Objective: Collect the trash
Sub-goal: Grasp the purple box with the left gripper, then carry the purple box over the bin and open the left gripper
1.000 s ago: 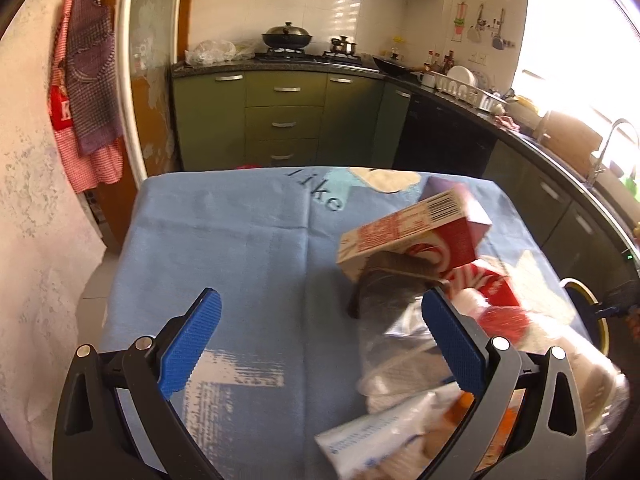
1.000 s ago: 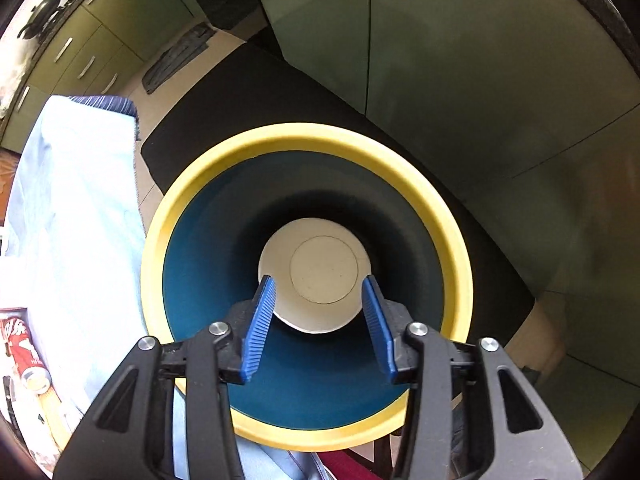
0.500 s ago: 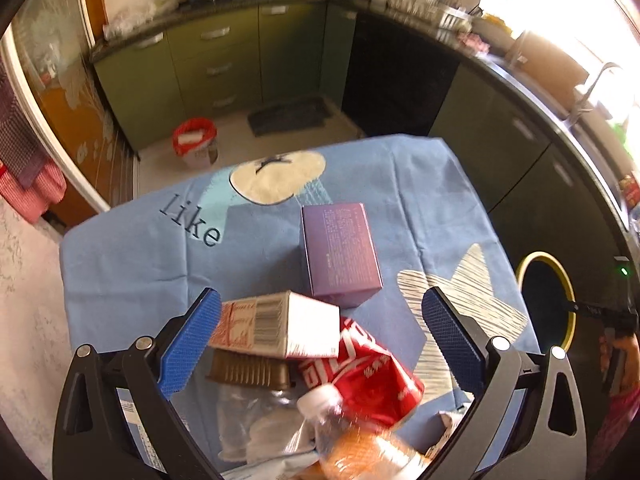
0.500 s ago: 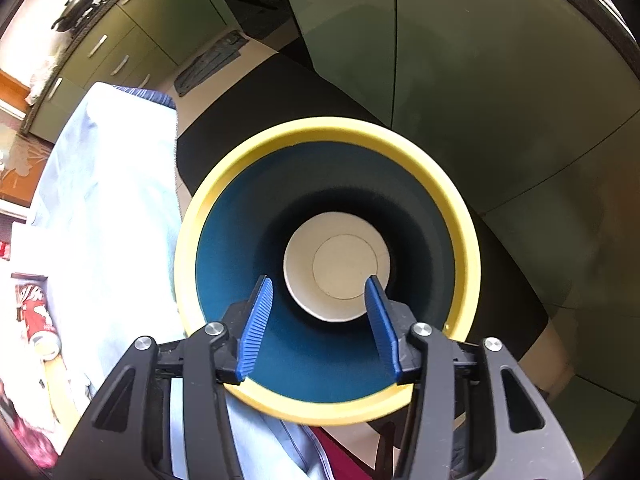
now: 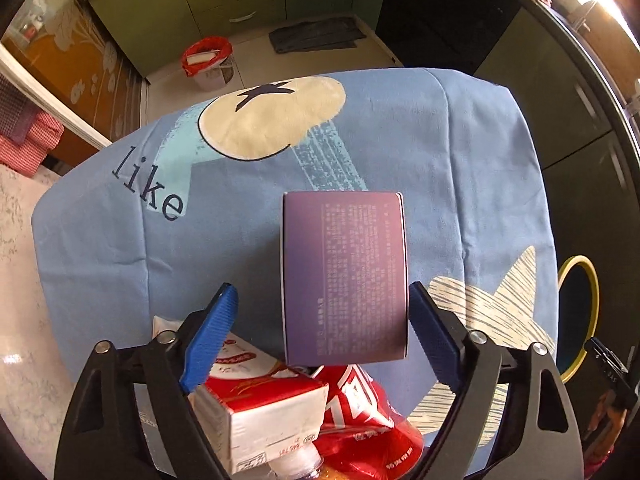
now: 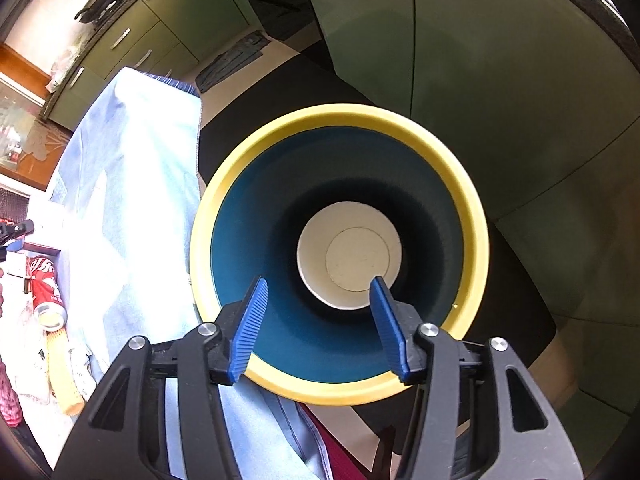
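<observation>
**Trash run: one item binned, pile still on tabletop**

While the right gripper hangs over the yellow-rimmed bin, the bin holds only one pale round item, seemingly a paper cup, at its bottom. Its jaws stand partly apart with nothing between them and have just been opening, which I read as a finished drop.

Left on the tabletop, under the blue cloth: a purple box near the middle, and toward the near edge a red-and-white carton, a red wrapper and a bottle cap. The right view also shows a red can in that pile. Judgement: task early, most items left.

The left gripper straddles the purple box, jaws wide. The right pad sits at the box's edge; the left pad stands clear. No grip yet, though the jaws have just been closing.

Versus a second ago: the left view now looks steeply down, with the purple box between the jaws rather than behind the pile. The bin sits slightly smaller in the right view.
</observation>
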A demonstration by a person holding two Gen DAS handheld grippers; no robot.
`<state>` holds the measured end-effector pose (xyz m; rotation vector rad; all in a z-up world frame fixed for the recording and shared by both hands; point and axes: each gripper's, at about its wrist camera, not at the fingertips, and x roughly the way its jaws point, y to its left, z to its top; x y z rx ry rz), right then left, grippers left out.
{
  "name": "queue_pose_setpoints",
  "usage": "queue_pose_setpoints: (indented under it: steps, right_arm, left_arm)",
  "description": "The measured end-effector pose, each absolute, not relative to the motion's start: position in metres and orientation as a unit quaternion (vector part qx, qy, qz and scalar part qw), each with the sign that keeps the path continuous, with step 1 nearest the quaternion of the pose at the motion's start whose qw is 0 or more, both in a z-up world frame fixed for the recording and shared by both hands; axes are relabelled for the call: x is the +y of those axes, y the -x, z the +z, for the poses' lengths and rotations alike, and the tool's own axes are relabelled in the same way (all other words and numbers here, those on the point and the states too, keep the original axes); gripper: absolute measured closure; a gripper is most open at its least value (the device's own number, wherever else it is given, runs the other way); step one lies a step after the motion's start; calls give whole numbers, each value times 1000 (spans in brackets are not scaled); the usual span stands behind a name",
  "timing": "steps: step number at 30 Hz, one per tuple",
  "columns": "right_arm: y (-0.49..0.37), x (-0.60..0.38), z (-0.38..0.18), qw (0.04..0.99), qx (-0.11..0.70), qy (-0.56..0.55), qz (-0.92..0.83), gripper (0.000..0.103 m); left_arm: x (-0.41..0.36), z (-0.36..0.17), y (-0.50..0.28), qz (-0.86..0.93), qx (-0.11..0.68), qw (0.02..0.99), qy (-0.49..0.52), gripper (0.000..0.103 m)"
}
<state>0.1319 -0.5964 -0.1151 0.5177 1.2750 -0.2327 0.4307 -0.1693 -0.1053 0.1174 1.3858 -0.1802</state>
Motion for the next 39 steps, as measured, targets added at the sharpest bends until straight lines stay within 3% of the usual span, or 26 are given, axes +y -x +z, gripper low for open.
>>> queue_pose_setpoints:
  steps: [3,7,28,39]
  right_arm:
    - [-132,-594,-117,766,588,-238,-103,51]
    - [-132,-594,-118,766,587,-241,-103,51]
    - [-113,-603,-115,776,572,-246,-103,51]
    - [-88,-616,-103,789,551,-245,-116,51]
  left_arm:
    - [-175,-112,-432,-78,640,762,-63,26]
    - [-178,-113,-435,-79,634,766,-68,48]
    - [-200,-55,-410,-138,593,790,-71,50]
    - [-251,-2,-354,-216,550,801,-97,49]
